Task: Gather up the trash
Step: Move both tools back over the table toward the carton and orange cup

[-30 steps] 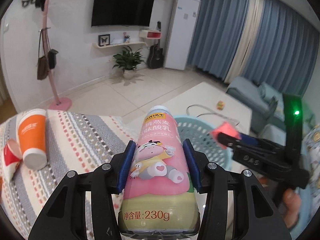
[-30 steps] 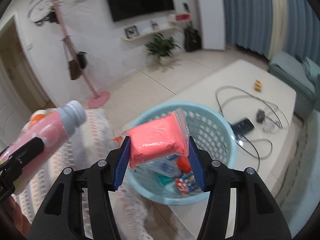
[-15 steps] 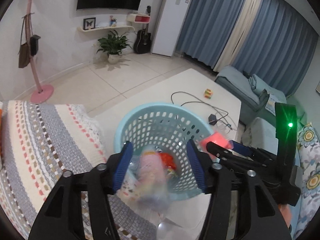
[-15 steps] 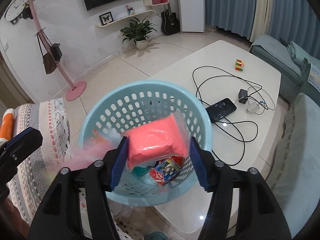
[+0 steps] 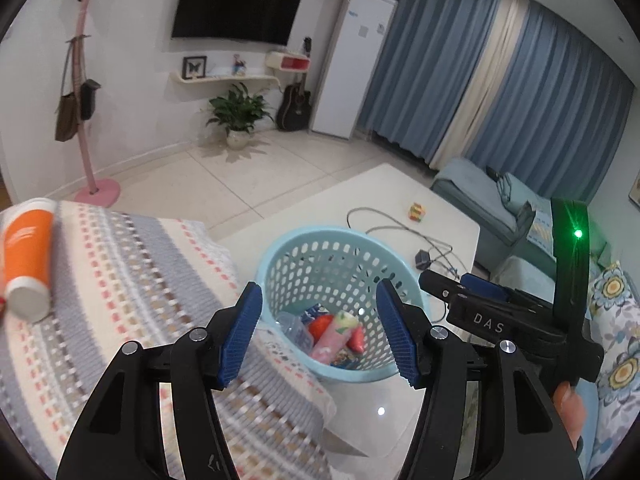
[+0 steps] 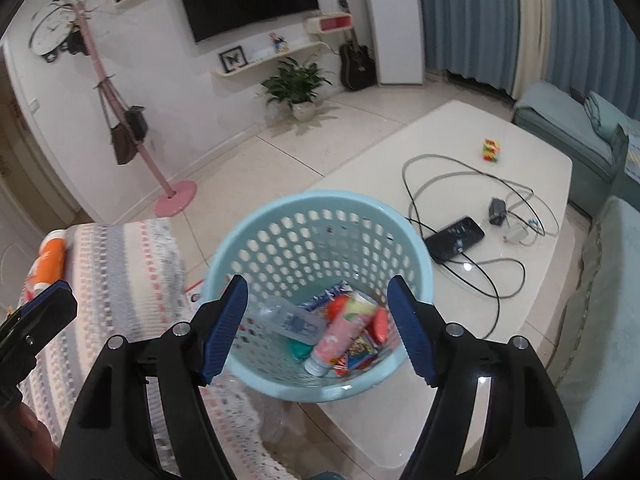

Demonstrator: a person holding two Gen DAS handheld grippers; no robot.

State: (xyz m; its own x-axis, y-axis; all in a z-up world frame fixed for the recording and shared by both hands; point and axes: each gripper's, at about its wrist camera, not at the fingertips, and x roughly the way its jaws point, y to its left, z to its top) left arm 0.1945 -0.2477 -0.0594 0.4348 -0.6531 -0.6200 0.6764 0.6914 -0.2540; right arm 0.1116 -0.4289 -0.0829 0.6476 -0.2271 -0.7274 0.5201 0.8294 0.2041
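Table (image 6: 532, 168): carrying the basket at its near edge, with a phone (image 6: 455, 238) and looping cables lying close behind.
Striped cloth (image 5: 120, 264): lying just left of the basket, an orange paper cup (image 5: 28, 256) waiting on its side there, looking like the next pickup.
Basket (image 6: 256, 216): sitting under both tools, already holding the pink yogurt bottle (image 6: 340, 336), a clear bottle and bright wrappers.
Right gripper (image 6: 318, 328): jaws just opening, spread wide with nothing between them.
Left gripper (image 5: 318, 336): jaws apart and empty.
Risk: a swing toward the cup could be clipping the light basket and tipping it off the edge.
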